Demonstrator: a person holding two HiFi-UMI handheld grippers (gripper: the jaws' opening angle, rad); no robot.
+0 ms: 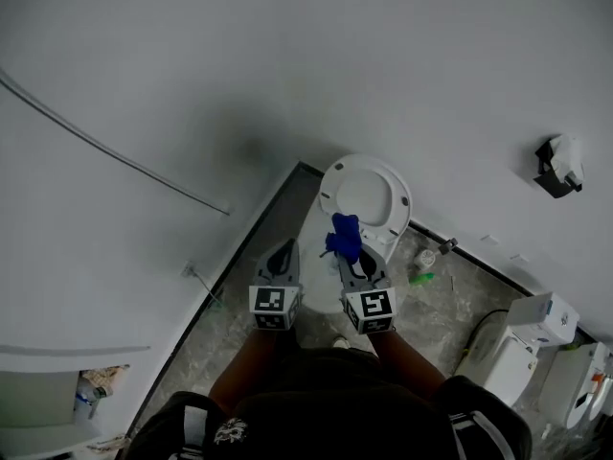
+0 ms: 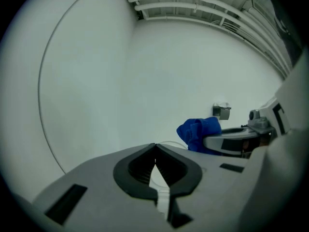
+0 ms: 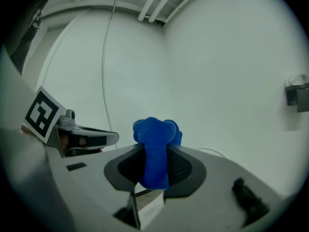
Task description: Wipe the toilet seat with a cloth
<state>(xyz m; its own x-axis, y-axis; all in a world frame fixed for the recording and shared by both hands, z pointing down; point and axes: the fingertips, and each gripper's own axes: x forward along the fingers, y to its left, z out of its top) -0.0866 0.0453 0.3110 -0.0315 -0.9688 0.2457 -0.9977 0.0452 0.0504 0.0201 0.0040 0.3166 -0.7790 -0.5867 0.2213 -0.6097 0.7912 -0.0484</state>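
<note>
right gripper (image 3: 155, 153): fingers clenched on the blue cloth (image 3: 155, 144); the wad bulges out past the tips.
left gripper (image 2: 155, 148): fingers clenched together with nothing between them. It is held just left of the right one, both aimed at the far wall.
cloth position: up in the air in the right fingers. In the head view it overlaps the near rim of the toilet seat (image 1: 367, 195). Contact can't be told, and it doesn't look pressed down.
toilet seat: white ring, beyond both grippers, against the far wall by the corner.
done: cloth is in hand and at the toilet.
left: all of the wiping, by my read; no part of the ring looks worked yet.
next: drop the cloth onto the ring and run it all the way round.
clutter: green item on the floor (image 1: 421, 278) right of the toilet, clear of the seat.
</note>
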